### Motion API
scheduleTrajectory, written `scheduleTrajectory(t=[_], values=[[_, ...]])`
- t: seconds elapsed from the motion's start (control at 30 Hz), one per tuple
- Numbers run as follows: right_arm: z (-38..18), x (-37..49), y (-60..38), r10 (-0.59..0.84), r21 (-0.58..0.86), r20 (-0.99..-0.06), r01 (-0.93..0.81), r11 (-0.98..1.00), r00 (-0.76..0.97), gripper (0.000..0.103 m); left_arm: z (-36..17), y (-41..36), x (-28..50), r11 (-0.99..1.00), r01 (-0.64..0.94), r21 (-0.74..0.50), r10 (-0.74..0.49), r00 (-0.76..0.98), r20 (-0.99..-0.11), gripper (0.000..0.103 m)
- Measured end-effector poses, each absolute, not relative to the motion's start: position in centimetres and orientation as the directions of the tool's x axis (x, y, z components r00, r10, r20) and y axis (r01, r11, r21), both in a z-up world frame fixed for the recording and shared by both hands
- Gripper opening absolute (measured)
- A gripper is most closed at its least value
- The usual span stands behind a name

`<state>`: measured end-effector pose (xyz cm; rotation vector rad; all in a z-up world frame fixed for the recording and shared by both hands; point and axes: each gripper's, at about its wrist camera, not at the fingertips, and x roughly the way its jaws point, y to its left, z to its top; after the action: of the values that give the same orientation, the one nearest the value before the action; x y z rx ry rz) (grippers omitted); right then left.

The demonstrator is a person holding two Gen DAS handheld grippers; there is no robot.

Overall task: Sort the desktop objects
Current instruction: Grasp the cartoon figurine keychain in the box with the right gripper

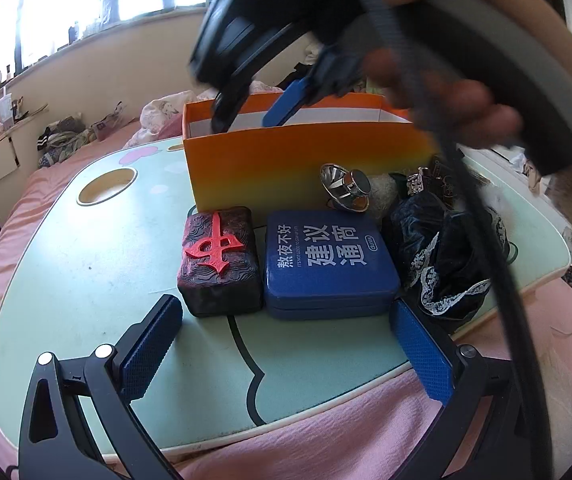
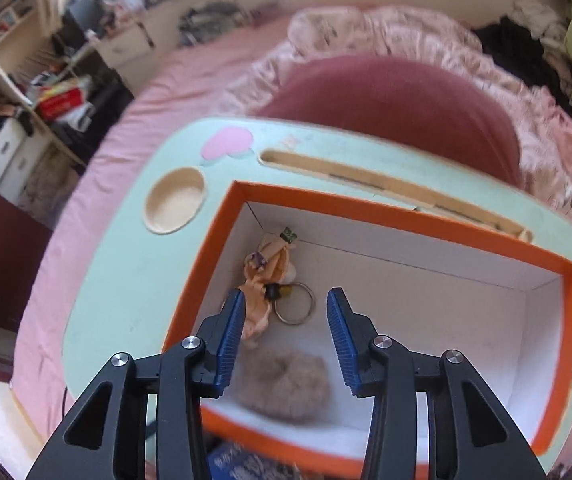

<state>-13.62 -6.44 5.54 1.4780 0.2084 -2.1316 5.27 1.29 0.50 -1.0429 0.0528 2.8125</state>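
Right gripper (image 2: 286, 336) is held above the orange cardboard box (image 2: 398, 216), its blue-padded jaws parted with nothing clasped between them. Directly below, inside the box, a grey fluffy pompom (image 2: 286, 388) is seen, then a peach fabric keychain doll with metal ring (image 2: 270, 280) just beyond, near the left wall

Each tool (image 2: 286, 320) — black linkage arms, silver screws — carries ribbed blue pads (image 2: 232, 336).
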Motion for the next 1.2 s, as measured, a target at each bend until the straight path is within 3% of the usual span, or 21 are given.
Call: scheduleTrajectory(t=[0.27,0.33,0.4,0.67,0.87,0.93,0.97,1.0,1.07,1.2], values=[[2.3,-15.3,-7.4,-0.279,0.138,-0.933,0.492,-0.86,-0.225,0.037,0.5,1.2,5.2,-0.989,-0.145,-0.019,0.123,-0.749,-0.651,0.103],[2.6,-15.0,-7.5,-0.29,0.135,-0.93,0.523,-0.842,-0.227,0.015,0.5,1.2,5.1,-0.989,-0.146,-0.019,0.123,-0.75,-0.65,0.103],[2.8,-15.0,-7.0,-0.291,0.129,-0.925,0.515,-0.847,-0.246,0.007,0.6,1.2,5.0,-0.989,-0.146,-0.018,0.122,-0.75,-0.65,0.103],[6.9,-14.4,-1.2,-0.465,0.28,-0.825,0.481,-0.831,-0.321,0.001,0.5,1.2,4.9,-0.989,-0.145,-0.018,0.122,-0.75,-0.65,0.103],[12.4,-12.4,3.8,-0.527,0.303,-0.743,0.494,-0.815,-0.413,0.001,0.5,1.2,4.9,-0.989,-0.145,-0.017,0.121,-0.75,-0.65,0.103],[12.4,-12.0,3.5,-0.475,0.247,-0.78,0.496,-0.832,-0.408,0.006,0.5,1.2,4.9,-0.989,-0.144,-0.017,0.121,-0.75,-0.65,0.103],[12.0,-11.9,2.9,-0.45,0.223,-0.805,0.506,-0.833,-0.386,0.017,0.5,1.2,4.9,-0.989,-0.144,-0.017,0.12,-0.75,-0.65,0.103],[11.4,-11.9,2.1,-0.431,0.206,-0.826,0.518,-0.83,-0.362,0.039,0.5,1.2,4.9,-0.99,-0.144,-0.016,0.12,-0.751,-0.65,0.103],[9.6,-11.7,0.0,-0.389,0.162,-0.864,0.554,-0.817,-0.32,0.053,0.5,1.1,4.8,-0.989,-0.144,-0.017,0.12,-0.751,-0.649,0.103],[5.1,-12.4,-3.1,-0.325,0.163,-0.922,0.552,-0.818,-0.209,0.055,0.5,1.1,4.8,-0.989,-0.146,-0.019,0.124,-0.751,-0.648,0.103]])
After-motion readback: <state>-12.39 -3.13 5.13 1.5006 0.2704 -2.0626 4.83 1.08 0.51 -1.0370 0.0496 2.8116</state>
